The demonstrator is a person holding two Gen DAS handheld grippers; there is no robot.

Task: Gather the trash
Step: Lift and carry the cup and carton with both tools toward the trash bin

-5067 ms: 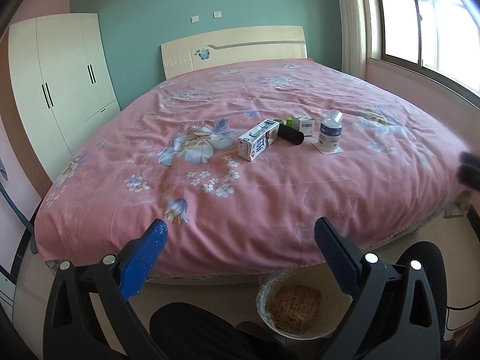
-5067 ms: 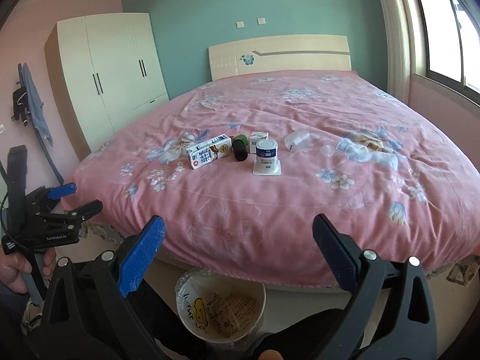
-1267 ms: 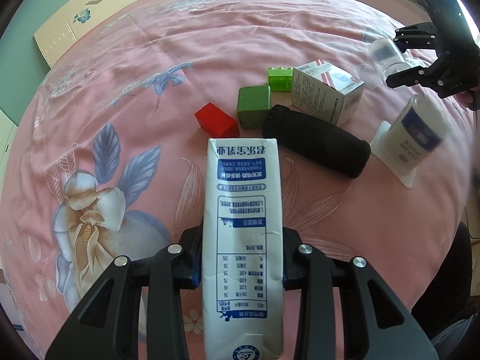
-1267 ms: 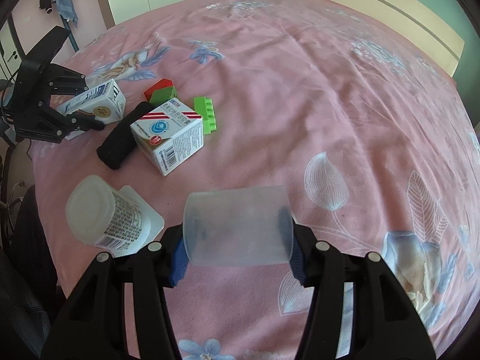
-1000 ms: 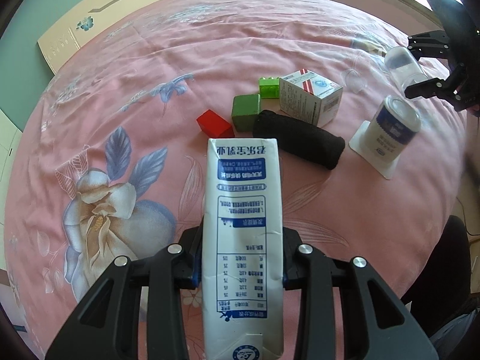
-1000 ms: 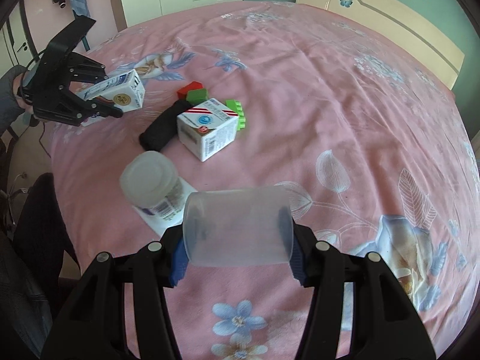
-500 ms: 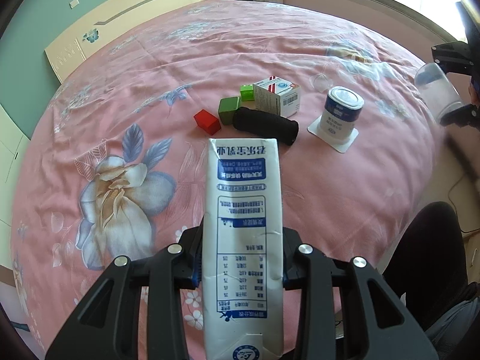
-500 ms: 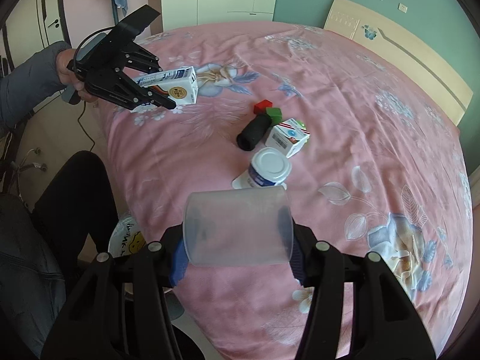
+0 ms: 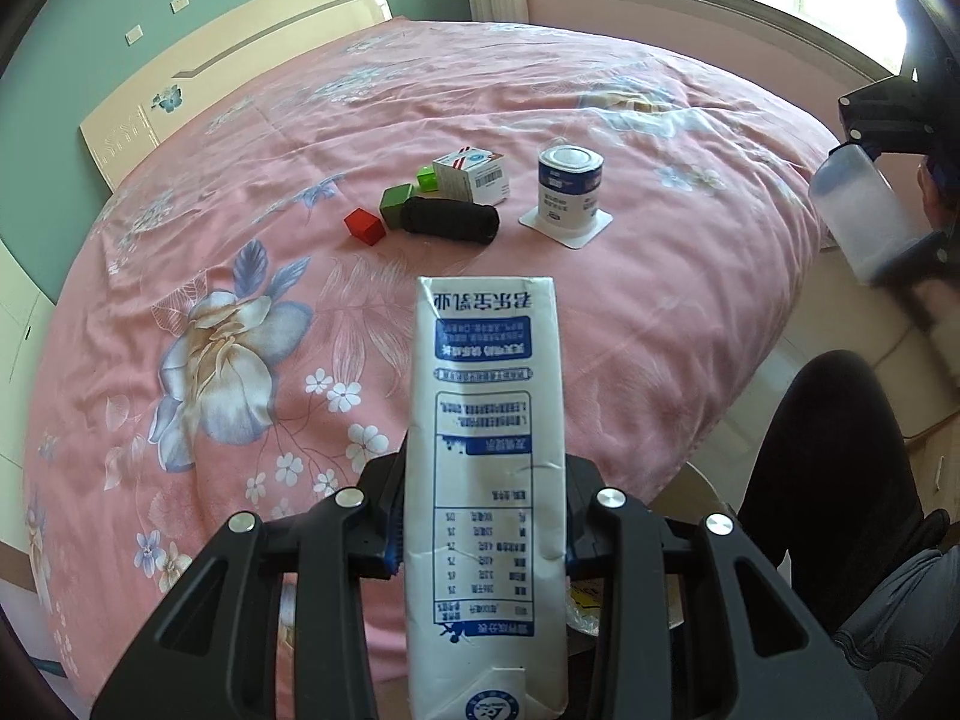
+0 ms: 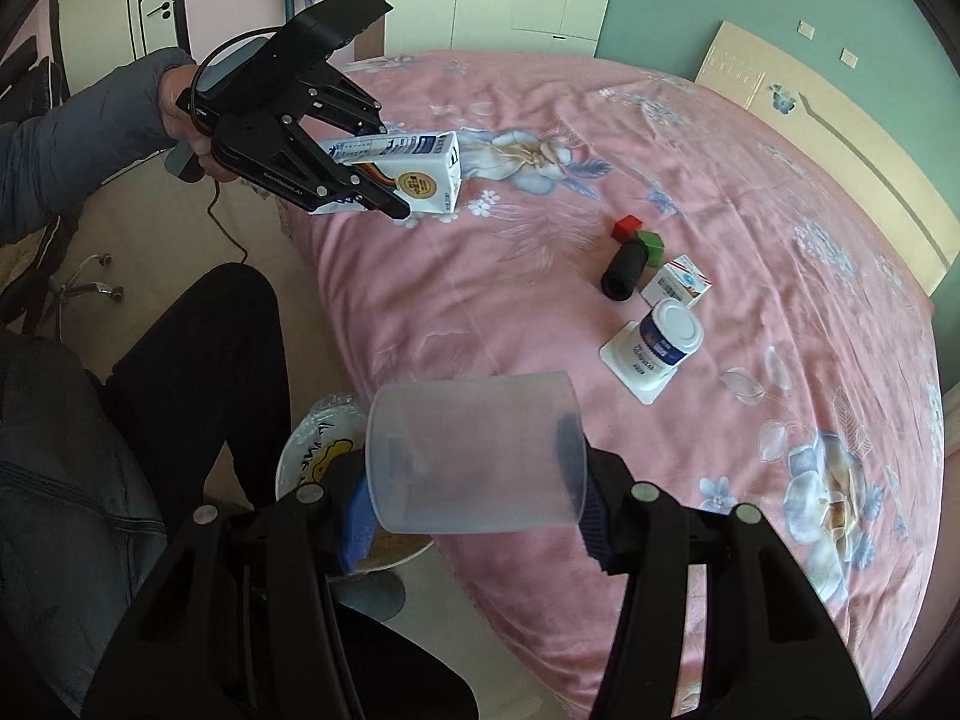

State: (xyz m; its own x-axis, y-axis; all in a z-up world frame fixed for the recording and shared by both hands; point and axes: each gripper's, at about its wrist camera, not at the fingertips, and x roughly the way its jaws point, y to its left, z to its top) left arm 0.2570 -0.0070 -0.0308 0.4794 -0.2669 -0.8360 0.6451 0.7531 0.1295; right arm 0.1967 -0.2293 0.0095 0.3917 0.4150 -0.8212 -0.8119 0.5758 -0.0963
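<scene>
Item, left gripper (image 9: 483, 534): jaws closed tight on a milk carton (image 9: 486, 480), gripped near its lower end, most of its length jutting forward past the pads. Carried off the near edge of the bed (image 9: 660, 312), above the floor.

Item, right gripper (image 10: 474, 504): jaws partly closed on a translucent plastic cup (image 10: 474, 456), held on its side across the pads. Also clear of the bed's near edge.

Item, bin (image 10: 318, 450): white-lined, on the floor by the bed's near edge, between the person's leg (image 10: 204, 372) and the mattress; mostly hidden behind cup and gripper.

Left on bed, far side: yogurt tub (image 10: 663, 342) on its peeled lid, small box (image 10: 678, 288), black roll (image 10: 624, 276), red block (image 10: 627, 227), green blocks (image 10: 653, 245).

Risks, judged:
- Carton long and held at one end; likely to pivot or slip if swung.
- Cup thin-walled; could buckle or pop free under squeeze.
- Bin opening narrow and half hidden; release off-centre would land on floor.
- Both grippers converging on one bin; collision possible.
</scene>
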